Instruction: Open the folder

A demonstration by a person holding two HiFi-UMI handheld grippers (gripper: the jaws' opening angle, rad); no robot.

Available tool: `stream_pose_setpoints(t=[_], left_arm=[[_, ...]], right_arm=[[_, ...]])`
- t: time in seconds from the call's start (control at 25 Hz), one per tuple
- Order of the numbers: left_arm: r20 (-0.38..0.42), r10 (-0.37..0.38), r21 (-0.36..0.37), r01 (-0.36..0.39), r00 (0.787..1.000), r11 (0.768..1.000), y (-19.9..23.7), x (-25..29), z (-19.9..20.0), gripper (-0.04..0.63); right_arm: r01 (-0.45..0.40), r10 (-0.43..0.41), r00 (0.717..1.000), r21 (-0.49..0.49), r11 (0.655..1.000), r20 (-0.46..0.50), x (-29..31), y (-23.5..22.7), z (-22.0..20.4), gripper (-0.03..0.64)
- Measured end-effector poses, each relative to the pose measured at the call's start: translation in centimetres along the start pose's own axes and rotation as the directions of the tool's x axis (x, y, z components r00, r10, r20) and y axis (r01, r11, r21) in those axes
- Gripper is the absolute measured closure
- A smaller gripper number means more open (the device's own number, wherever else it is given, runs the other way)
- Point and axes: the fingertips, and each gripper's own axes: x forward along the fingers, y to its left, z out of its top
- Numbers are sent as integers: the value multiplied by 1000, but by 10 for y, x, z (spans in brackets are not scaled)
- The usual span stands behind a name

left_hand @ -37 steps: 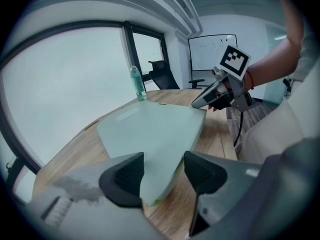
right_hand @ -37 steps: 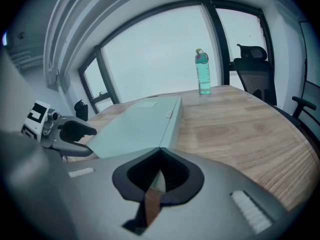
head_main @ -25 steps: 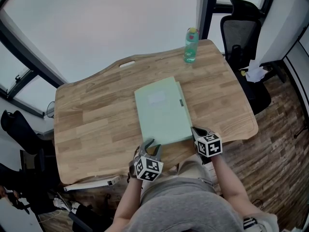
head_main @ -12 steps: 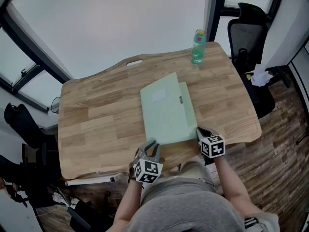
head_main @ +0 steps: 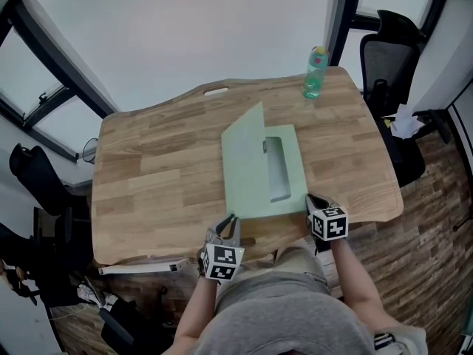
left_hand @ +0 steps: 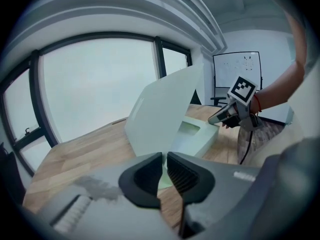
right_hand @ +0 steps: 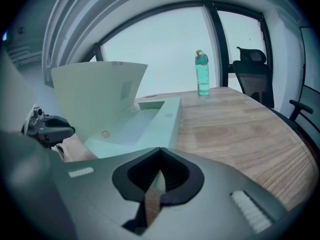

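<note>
A pale green box folder (head_main: 287,170) lies on the wooden table (head_main: 155,172), and its cover (head_main: 244,165) stands tilted up from the left side, showing the inside. My left gripper (head_main: 231,220) is at the near left corner. Its jaws have just been closing, and in the left gripper view the cover (left_hand: 160,114) has its thin lower edge between the left gripper's (left_hand: 164,160) pads. My right gripper (head_main: 311,199) sits at the near right corner, shut with a sliver of the folder's (right_hand: 150,129) edge showing between its jaws (right_hand: 160,156).
A green water bottle (head_main: 315,73) stands at the table's far right edge. A black office chair (head_main: 395,54) is beyond the right end. A person's lap and arms fill the near side. Windows run along the far side.
The folder's cover has swung up from flat to half open, baring the tray inside. The left gripper has closed its jaws and shifted slightly at the near left corner. The right gripper stayed put.
</note>
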Motion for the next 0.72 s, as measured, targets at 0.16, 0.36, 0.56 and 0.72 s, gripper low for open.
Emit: stream_pose_setpoints(t=[0.16, 0.36, 0.56, 0.72], left_arm=[[14, 43, -60, -42, 999, 997, 9, -3, -6, 565], [22, 103, -91, -101, 994, 991, 24, -10, -7, 575], [1, 157, -186, -154, 988, 970, 41, -10, -18, 580], [-22, 201, -275, -199, 979, 941, 55, -10, -25, 578]], right_arm=[[18, -18, 1000, -16, 1000, 6, 1, 0, 1, 614], [33, -34, 999, -29, 999, -15, 1, 1, 0, 613], [40, -41, 999, -35, 999, -21, 1, 1, -1, 614], [38, -40, 999, -43, 998, -29, 2, 2, 0, 614]])
